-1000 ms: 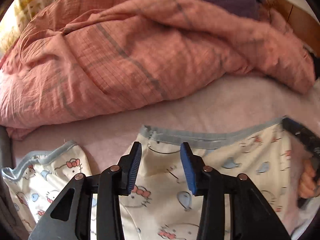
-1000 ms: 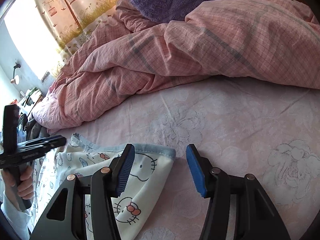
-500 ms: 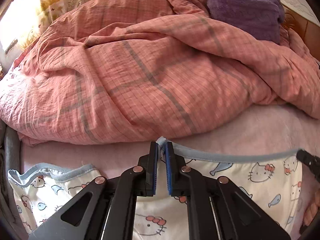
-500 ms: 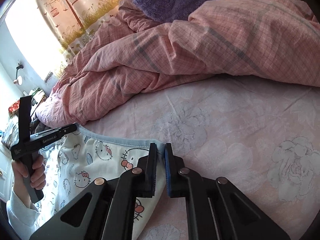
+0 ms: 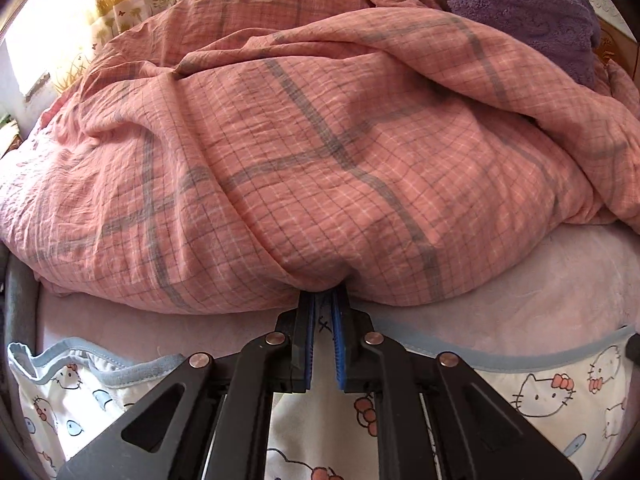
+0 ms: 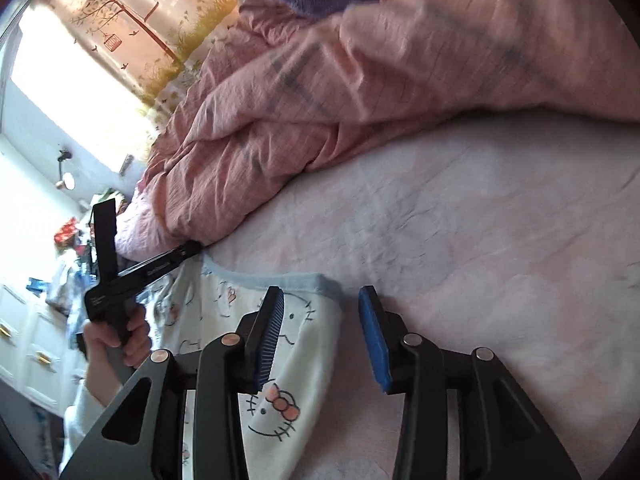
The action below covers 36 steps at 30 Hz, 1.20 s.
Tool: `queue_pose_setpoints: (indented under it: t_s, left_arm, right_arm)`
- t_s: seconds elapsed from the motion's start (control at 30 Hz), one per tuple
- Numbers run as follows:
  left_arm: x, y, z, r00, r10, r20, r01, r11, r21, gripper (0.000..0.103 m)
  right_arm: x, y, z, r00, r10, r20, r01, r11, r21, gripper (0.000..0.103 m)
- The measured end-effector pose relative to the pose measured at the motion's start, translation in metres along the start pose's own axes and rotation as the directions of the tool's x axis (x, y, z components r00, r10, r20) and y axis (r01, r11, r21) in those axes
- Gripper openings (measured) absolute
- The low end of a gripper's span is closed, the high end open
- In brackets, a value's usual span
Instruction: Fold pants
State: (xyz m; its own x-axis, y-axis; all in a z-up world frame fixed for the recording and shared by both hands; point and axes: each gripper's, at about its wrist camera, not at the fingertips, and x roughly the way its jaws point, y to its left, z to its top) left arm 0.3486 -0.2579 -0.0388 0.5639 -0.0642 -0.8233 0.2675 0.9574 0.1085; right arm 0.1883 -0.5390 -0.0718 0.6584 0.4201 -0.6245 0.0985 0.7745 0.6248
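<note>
The rumpled pink checked duvet (image 5: 320,152) crowds the bed from nine round to three o'clock, its hem touching the tips of the left gripper (image 5: 323,320). Open room lies only on the pale pink flowered bedsheet (image 6: 480,220), which spreads from twelve to four o'clock of the right gripper (image 6: 320,320). A purple fleecy blanket (image 5: 528,12) sits on the duvet at one o'clock. The white cartoon-cat print pants with a blue waistband (image 5: 540,392) lie flat on the sheet at the near edge. The left gripper's blue pads are pinched on the waistband. The right gripper's pads stand apart, straddling the waistband's corner, holding nothing.
</note>
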Motion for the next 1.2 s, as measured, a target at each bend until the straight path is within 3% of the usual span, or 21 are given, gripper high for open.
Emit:
queue_pose_setpoints:
  t_s: [0.07,0.1,0.13,0.2,0.27,0.33,0.4,0.47,0.6,0.83,0.9,0.97,1.03,1.1,1.13,1.2]
  left_arm:
    - [0.002,0.000,-0.001,1.000,0.017,0.005,-0.017,1.000,-0.009,0.009]
    - [0.003,0.000,-0.001,1.000,0.020,0.005,-0.020,1.000,-0.013,0.009]
    - [0.005,0.001,-0.001,1.000,0.022,0.006,-0.022,1.000,-0.017,0.009]
    - [0.004,0.000,-0.001,0.999,0.031,0.018,-0.031,0.999,-0.015,0.008]
    - [-0.003,0.001,-0.003,0.998,0.010,0.054,-0.010,1.000,-0.007,0.008]
    - [-0.015,0.000,-0.005,0.995,-0.010,0.097,0.009,1.000,0.009,0.008]
    - [-0.024,0.002,-0.004,0.992,0.005,0.122,-0.004,1.000,-0.007,0.008]
    - [-0.021,0.002,-0.002,0.993,-0.002,0.117,0.004,1.000,-0.014,0.008]
    - [0.003,-0.002,-0.004,0.997,0.018,0.076,-0.018,1.000,0.000,0.009]
    - [0.002,-0.004,-0.005,0.996,0.022,0.092,-0.026,0.999,0.047,0.012]
    - [-0.008,-0.004,-0.007,0.992,0.016,0.127,-0.026,0.997,0.075,0.024]
    - [-0.023,-0.002,-0.016,0.982,0.006,0.189,-0.018,0.998,0.065,0.059]
    - [-0.045,0.004,-0.022,0.962,0.054,0.267,-0.060,0.998,0.013,0.082]
    - [-0.069,0.009,-0.024,0.919,0.164,0.359,-0.163,0.986,-0.034,0.083]
    - [-0.081,0.015,-0.025,0.903,0.180,0.389,-0.172,0.984,-0.056,0.083]
    - [-0.106,0.034,-0.028,0.893,0.152,0.424,-0.124,0.988,-0.093,0.083]
  right_arm:
    - [0.001,0.001,0.001,1.000,0.000,0.012,0.000,1.000,-0.003,0.041]
    - [0.001,0.002,-0.001,1.000,-0.019,0.022,0.019,1.000,0.000,0.030]
    - [0.002,0.002,-0.002,0.999,-0.040,0.021,0.040,0.999,-0.002,0.005]
    - [0.001,0.007,-0.003,0.999,-0.038,0.022,0.038,0.999,-0.026,0.004]
    - [-0.017,0.021,-0.006,0.991,-0.047,0.124,0.060,0.993,-0.101,0.004]
    - [-0.038,0.038,-0.012,0.967,-0.064,0.246,0.111,0.978,-0.179,0.004]
    - [-0.046,0.048,-0.016,0.951,-0.080,0.299,0.147,0.967,-0.207,0.004]
    - [-0.035,0.049,-0.014,0.951,-0.149,0.270,0.208,0.957,-0.204,0.004]
    - [0.005,0.026,-0.002,0.966,-0.248,0.078,0.257,0.956,-0.141,0.004]
    - [0.009,0.030,-0.003,0.959,-0.269,0.093,0.282,0.943,-0.179,0.005]
    - [0.006,0.028,-0.001,0.963,-0.248,0.104,0.262,0.952,-0.156,0.009]
    - [-0.003,0.024,0.000,0.968,-0.215,0.130,0.231,0.964,-0.132,0.024]
    - [-0.006,0.022,-0.002,0.971,-0.177,0.160,0.198,0.971,-0.131,0.051]
    - [-0.011,0.025,-0.001,0.961,-0.189,0.200,0.217,0.967,-0.132,0.052]
    - [-0.014,0.025,-0.001,0.956,-0.195,0.218,0.226,0.965,-0.130,0.052]
    - [-0.019,0.023,0.002,0.956,-0.173,0.238,0.204,0.972,-0.114,0.052]
